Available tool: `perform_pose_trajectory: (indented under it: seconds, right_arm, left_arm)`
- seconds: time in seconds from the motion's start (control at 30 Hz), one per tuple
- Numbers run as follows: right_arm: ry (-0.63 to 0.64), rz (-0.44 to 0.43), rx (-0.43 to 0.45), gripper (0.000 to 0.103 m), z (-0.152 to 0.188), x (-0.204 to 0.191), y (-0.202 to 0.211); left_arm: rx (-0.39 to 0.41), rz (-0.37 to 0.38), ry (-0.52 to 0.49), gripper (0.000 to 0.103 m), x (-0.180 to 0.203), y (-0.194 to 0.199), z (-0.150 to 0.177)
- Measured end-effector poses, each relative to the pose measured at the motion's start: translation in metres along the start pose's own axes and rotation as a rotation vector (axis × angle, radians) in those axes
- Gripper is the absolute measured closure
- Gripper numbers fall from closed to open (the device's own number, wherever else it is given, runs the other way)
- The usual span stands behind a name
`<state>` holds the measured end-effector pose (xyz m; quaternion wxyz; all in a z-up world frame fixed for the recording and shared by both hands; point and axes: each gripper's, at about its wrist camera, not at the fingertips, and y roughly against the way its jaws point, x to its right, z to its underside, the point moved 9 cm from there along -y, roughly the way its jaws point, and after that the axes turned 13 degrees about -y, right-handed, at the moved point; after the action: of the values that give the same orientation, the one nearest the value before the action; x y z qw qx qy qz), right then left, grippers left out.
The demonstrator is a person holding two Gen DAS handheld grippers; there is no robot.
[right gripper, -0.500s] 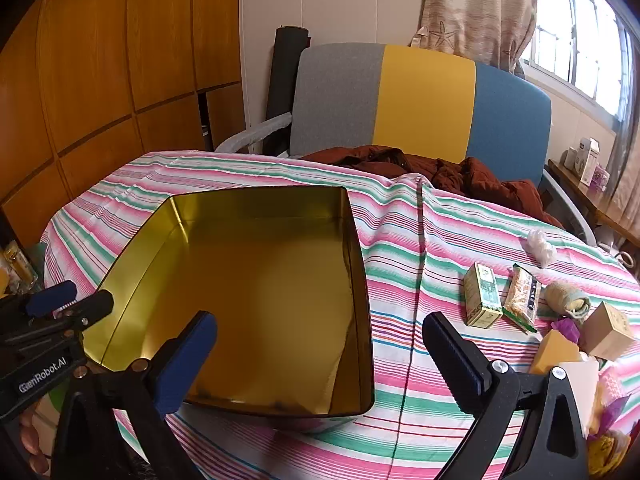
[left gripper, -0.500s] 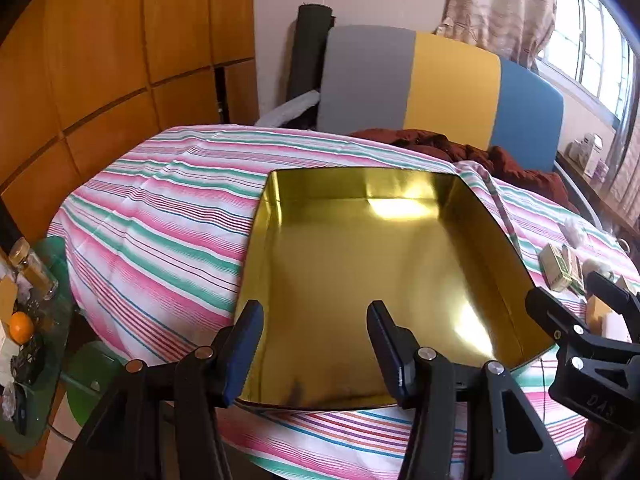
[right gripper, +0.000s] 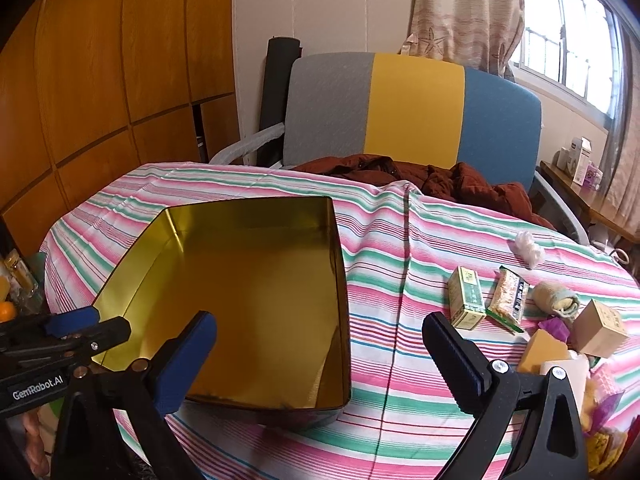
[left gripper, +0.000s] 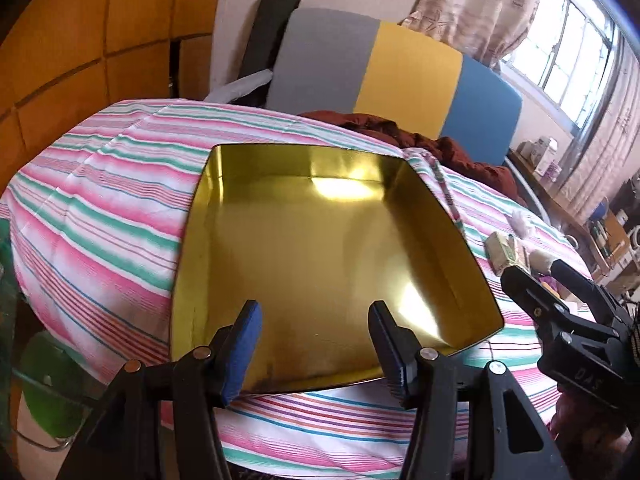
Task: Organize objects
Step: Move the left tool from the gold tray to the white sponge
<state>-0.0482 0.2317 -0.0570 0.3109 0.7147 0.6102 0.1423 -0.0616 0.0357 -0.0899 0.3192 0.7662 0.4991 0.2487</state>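
Sitting empty on the striped tabletop (right gripper: 400, 240), toward its left side: a shallow gold tin (right gripper: 256, 280), bare inside. Lying in a loose cluster well to the right of it: a small green carton (right gripper: 465, 298), a snack packet (right gripper: 509, 299), a rolled cloth (right gripper: 558, 300), a tan cube box (right gripper: 600, 328), an orange block (right gripper: 542, 350) and a white tuft (right gripper: 528, 243).

Hovering over the tin's near edge, the left gripper (left gripper: 316, 344), jaws spread and holding nothing. Hovering beyond the tin's right wall, the right gripper (right gripper: 320, 356), jaws spread wide, also holding nothing, with the carton just past its right finger.

Judging by looks:
- Carton and cube box likely handling as light, stiff cardboard; taking them across the flat side faces, gently, to avoid crushing.
- Packet probably slick and crinkly; pinching mid-length across its narrow width.
- Rolled cloth soft, yielding; squeezing around the middle.
- Tin thin, glossy, prone to sliding on the cloth; steadying by a wall if nudged.
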Motion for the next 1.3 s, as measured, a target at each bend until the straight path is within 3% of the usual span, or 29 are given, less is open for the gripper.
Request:
perform_pose_trajectory:
  seconds: [0.17,0.23,0.47,0.7,0.83,1.0,1.13,1.3]
  right_arm:
    - [-0.051,0.015,-0.004,0.0,0.0,0.022,0.007]
    - [-0.067,0.039,0.0,0.0,0.0,0.036,0.012]
    - [-0.135,0.13,0.02,0.0,-0.006,0.102,0.039]
    - [-0.2,0.291,0.048,0.0,-0.02,0.202,0.097]
    - [-0.307,0.422,0.079,0.0,-0.02,0.271,0.125]
    - [-0.491,0.536,0.135,0.0,-0.014,0.343,0.148]
    - [-0.553,0.536,0.138,0.0,-0.008,0.367,0.143]
    - [-0.657,0.436,0.091,0.0,0.003,0.377,0.134]
  left_arm:
    - [0.003,0.081,-0.045,0.044,0.018,-0.003,-0.001]
    - [0.011,0.102,-0.076,0.033,0.03,-0.002,-0.003]
    - [0.035,0.191,-0.213,0.023,0.076,0.004,-0.018]
    - [0.063,0.382,-0.33,0.014,0.15,0.009,-0.042]
    - [0.023,0.508,-0.4,0.015,0.204,0.007,-0.042]
    - [-0.052,0.584,-0.478,0.016,0.27,-0.008,-0.036]
    - [-0.131,0.618,-0.489,0.017,0.302,-0.026,-0.025]
    - [-0.197,0.658,-0.476,0.018,0.336,-0.049,-0.015]
